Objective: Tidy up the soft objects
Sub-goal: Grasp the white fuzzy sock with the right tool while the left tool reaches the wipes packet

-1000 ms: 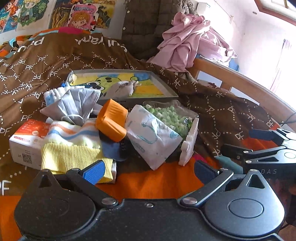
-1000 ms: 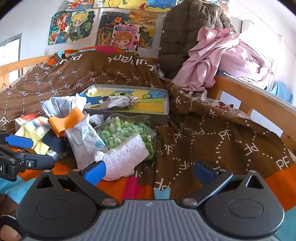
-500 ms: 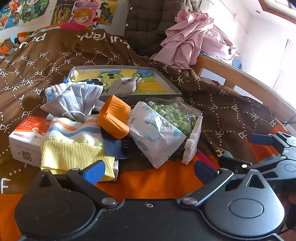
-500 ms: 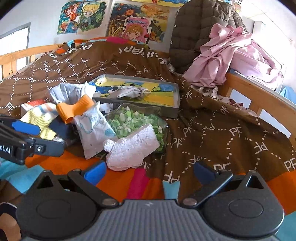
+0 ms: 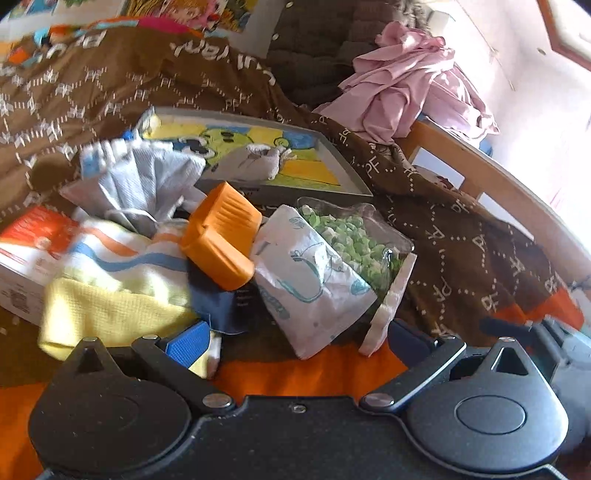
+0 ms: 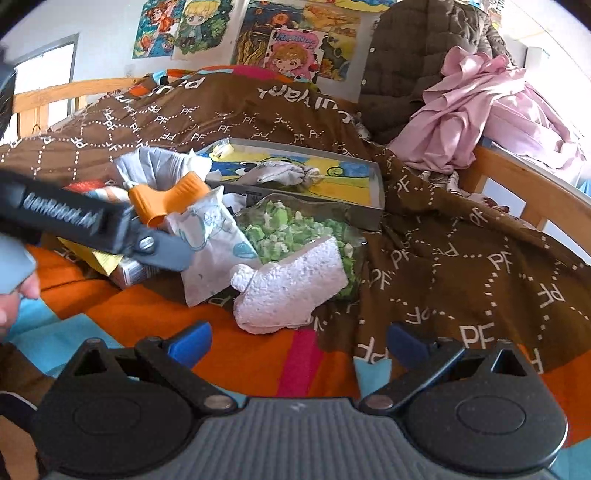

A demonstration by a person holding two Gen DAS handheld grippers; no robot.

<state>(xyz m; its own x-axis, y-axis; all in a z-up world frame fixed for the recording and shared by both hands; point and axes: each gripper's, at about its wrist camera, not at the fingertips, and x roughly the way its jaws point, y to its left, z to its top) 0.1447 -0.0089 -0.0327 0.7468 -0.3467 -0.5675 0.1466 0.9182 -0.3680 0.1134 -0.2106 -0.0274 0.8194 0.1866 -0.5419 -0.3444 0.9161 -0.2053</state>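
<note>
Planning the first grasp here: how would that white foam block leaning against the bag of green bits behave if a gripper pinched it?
The white foam block looks like beaded packing foam, so probably very light and stiff rather than floppy. Its crumbly, pitted surface suggests a hard pinch could dent or chip it. It leans on the bag of green pieces, so a nudge would likely topple it.

Cartoon posters (image 6: pixel 236 33) hang on the wall; a brown quilted jacket (image 6: pixel 413 59) and pink sheets (image 6: pixel 476 122) drape the wooden bedrail (image 6: pixel 524 184).

Both grippers spread wide

Left gripper (image 5: pixel 295 336) and right gripper (image 6: pixel 297 341) hover near the white foam piece (image 6: pixel 291 286), jaws apart, empty.
</note>
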